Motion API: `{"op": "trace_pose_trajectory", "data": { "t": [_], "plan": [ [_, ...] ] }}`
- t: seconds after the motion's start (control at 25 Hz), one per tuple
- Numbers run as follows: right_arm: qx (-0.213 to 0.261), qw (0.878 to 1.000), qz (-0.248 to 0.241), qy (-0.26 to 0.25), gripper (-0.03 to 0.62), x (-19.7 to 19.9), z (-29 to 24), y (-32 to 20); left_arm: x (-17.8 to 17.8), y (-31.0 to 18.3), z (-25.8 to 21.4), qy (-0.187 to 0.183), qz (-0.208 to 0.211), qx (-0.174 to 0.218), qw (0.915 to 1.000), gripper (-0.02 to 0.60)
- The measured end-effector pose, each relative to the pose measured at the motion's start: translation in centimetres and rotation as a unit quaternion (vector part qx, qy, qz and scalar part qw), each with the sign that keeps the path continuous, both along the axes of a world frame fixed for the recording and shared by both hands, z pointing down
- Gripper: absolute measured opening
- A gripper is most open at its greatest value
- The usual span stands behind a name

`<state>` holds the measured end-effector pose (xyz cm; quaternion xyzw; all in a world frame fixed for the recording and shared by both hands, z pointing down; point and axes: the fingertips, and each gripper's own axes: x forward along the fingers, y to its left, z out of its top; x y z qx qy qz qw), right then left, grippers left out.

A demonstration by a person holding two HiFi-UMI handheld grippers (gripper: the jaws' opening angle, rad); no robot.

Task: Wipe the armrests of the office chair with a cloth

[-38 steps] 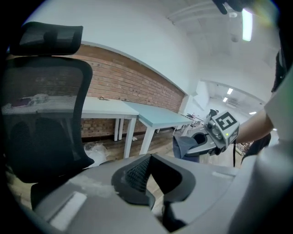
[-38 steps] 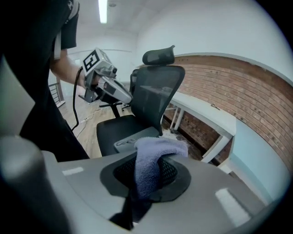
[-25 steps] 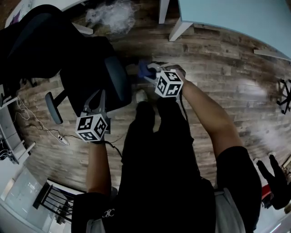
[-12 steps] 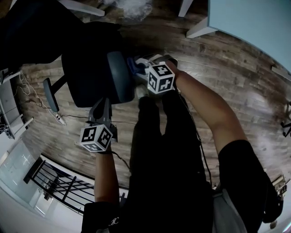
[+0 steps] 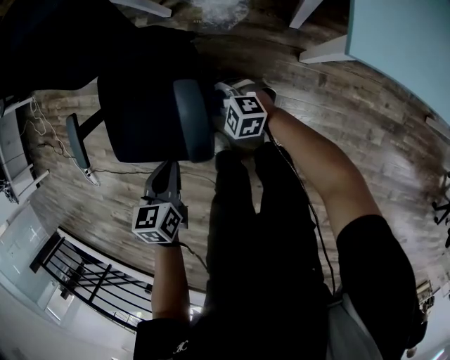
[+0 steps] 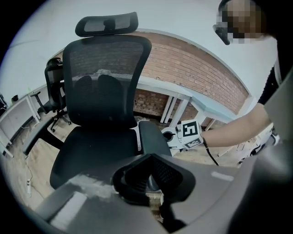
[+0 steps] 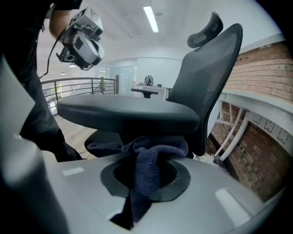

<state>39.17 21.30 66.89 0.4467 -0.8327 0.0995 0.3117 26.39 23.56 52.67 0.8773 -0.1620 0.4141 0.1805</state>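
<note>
The black office chair point(image 5: 140, 105) stands at the upper left, mesh back point(image 6: 105, 82) upright. Its near armrest point(image 5: 193, 119) is a blue-grey pad, and the far armrest point(image 5: 72, 140) shows beyond the seat. My right gripper point(image 5: 221, 102) is at the near armrest's outer side, shut on a dark blue cloth point(image 7: 155, 157). The cloth bunches against the armrest pad point(image 7: 128, 114) just above it. My left gripper point(image 5: 167, 174) hangs in front of the seat edge, apart from the chair, jaws together with nothing between them. In the head view the cloth is hidden.
A light blue table point(image 5: 401, 42) with white legs point(image 5: 320, 49) fills the upper right. Crumpled clear plastic point(image 5: 221, 10) lies on the wood floor behind the chair. Cables point(image 5: 42, 133) trail at the left, a black railing point(image 5: 91, 281) at lower left. Another chair point(image 6: 55, 91) stands far left.
My right gripper with the cloth has closed in on the near armrest. The left gripper has drawn back from the seat edge toward the person. The head view has shifted.
</note>
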Motion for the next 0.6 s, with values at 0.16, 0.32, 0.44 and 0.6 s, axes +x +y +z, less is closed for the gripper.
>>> {"op": "trace_pose_trajectory", "data": {
  "t": [0.16, 0.32, 0.44, 0.6],
  "plan": [
    [-0.025, 1.000, 0.018, -0.002, 0.051, 1.1, 2.3, -1.2, -0.6, -0.1, 0.1, 0.000, -0.013, -0.001, 0.9999, 0.005],
    [-0.049, 0.998, 0.027, -0.003, 0.049, 1.9, 5.7, -2.3, -1.2, -0.4, 0.8, 0.001, -0.028, 0.001, 0.9996, 0.005],
    [-0.067, 0.997, 0.036, 0.002, 0.049, 2.5, 8.7, -2.9, -1.6, -0.7, 2.2, -0.008, -0.020, 0.008, 0.9997, 0.005],
    [-0.091, 0.994, 0.062, -0.012, 0.049, 3.2, 11.6, -3.3, -2.2, -1.9, 3.9, -0.023, -0.001, 0.022, 0.9995, 0.005]
  ]
}}
